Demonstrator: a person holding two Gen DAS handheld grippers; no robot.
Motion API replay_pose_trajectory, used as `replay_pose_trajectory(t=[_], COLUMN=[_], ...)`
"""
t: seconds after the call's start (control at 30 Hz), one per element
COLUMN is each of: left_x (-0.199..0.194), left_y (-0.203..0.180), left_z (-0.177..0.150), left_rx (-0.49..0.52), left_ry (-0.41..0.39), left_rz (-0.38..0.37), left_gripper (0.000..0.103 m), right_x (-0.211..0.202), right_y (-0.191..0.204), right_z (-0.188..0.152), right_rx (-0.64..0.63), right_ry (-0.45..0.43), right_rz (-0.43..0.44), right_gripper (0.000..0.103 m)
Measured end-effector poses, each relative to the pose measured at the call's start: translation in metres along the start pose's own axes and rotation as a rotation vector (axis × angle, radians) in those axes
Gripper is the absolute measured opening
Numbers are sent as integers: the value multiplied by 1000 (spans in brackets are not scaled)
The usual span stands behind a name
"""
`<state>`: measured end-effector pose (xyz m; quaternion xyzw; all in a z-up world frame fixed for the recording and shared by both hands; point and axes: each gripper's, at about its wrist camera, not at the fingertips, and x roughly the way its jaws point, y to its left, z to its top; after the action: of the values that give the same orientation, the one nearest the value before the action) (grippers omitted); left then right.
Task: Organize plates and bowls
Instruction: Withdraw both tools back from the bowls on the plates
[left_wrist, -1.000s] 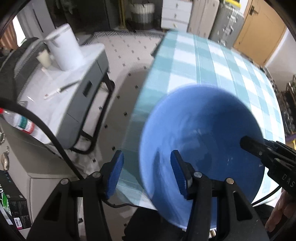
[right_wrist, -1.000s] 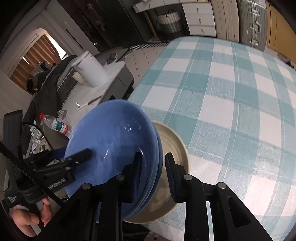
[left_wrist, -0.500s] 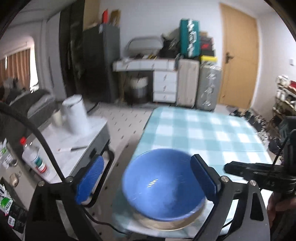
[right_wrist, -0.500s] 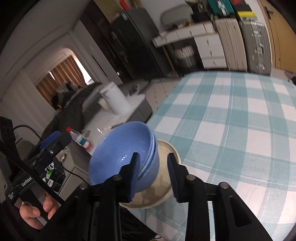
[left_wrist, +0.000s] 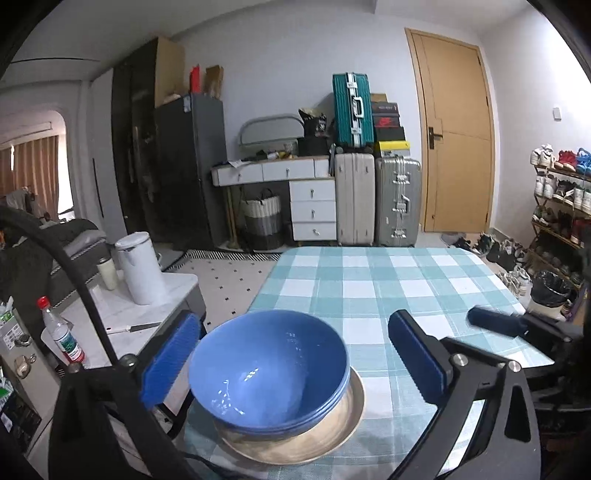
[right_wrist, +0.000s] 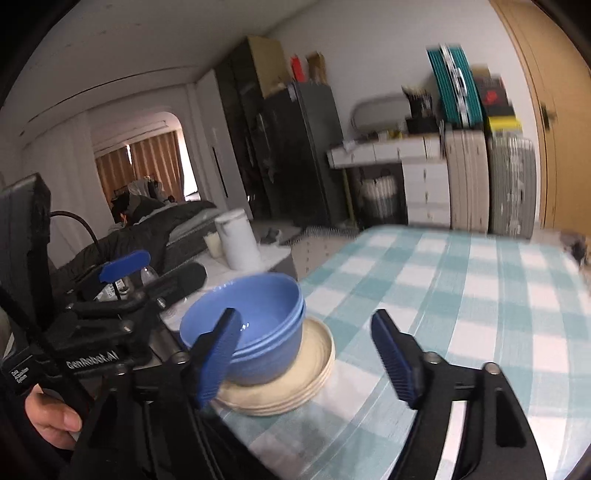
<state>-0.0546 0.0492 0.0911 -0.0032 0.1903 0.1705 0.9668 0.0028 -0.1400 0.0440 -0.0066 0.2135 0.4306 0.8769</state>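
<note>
Stacked blue bowls (left_wrist: 269, 369) sit upright on a stack of beige plates (left_wrist: 332, 435) at the near left corner of the checked table (left_wrist: 369, 280). My left gripper (left_wrist: 293, 321) hovers just short of the bowls, its jaws opening wide, pads clear of the rim on both sides. In the right wrist view the bowls (right_wrist: 266, 314) and plates (right_wrist: 310, 373) lie ahead and to the left. My right gripper (right_wrist: 304, 314) is pulled back from them with its jaws opening, nothing pressed between them. One finger of the right gripper (left_wrist: 495, 325) shows at the right.
A low side cabinet left of the table carries a white kettle (left_wrist: 138, 273), a cup (left_wrist: 107, 273) and a plastic bottle (left_wrist: 61, 332). Suitcases (left_wrist: 397, 201) and drawers (left_wrist: 314, 210) stand at the far wall. A hand (right_wrist: 51, 417) holds the left gripper's handle.
The tilted blue bowl that both grippers held by its rim now sits level in the stack. Both grippers have let go, opened and drawn back and upward.
</note>
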Motion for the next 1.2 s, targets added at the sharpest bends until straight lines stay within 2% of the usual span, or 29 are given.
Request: replay_pose_trajectory(t=[0.03, 0.07, 0.13, 0.23, 0.3, 0.33, 0.4, 0.5, 0.6, 0.93, 1.2], left_x=[-1, -1, 4, 15, 22, 24, 31, 27, 31, 35, 38], left_y=[1, 2, 5, 16, 24, 26, 33, 41, 38, 36, 22], left_z=[-3, -7, -13, -23, -33, -38, -46, -47, -52, -57, -56], left_rx=[-3, -5, -16, -57, -85, -93, -122, -177, -165, -188, -117], left_ry=[-6, -4, 14, 50, 89, 106, 149, 125, 124, 155, 172], left_rz=[-1, -8, -7, -3, 29, 28, 24, -9, 17, 12, 17], left_gripper=[103, 103, 103, 103, 103, 103, 103, 103, 103, 103, 103], right_x=[-5, -11, -21, -25, -18, -12, -8, -4, -1, 2, 0], right_y=[5, 10, 17, 21, 23, 24, 26, 29, 27, 17, 8], right_z=[-2, -6, -15, -28, -34, -35, -39, -44, -46, -47, -47], right_rx=[-25, -44, -76, -112, -118, -104, -100, -126, -114, -76, -36], right_ry=[-39, -80, -159, -205, -162, -114, -80, -53, -44, -19, -34], right_rz=[-23, -44, -87, -107, -114, -119, -99, -119, -139, -166, -162], right_gripper=[91, 96, 102, 102, 102, 102, 102, 102, 102, 102, 102])
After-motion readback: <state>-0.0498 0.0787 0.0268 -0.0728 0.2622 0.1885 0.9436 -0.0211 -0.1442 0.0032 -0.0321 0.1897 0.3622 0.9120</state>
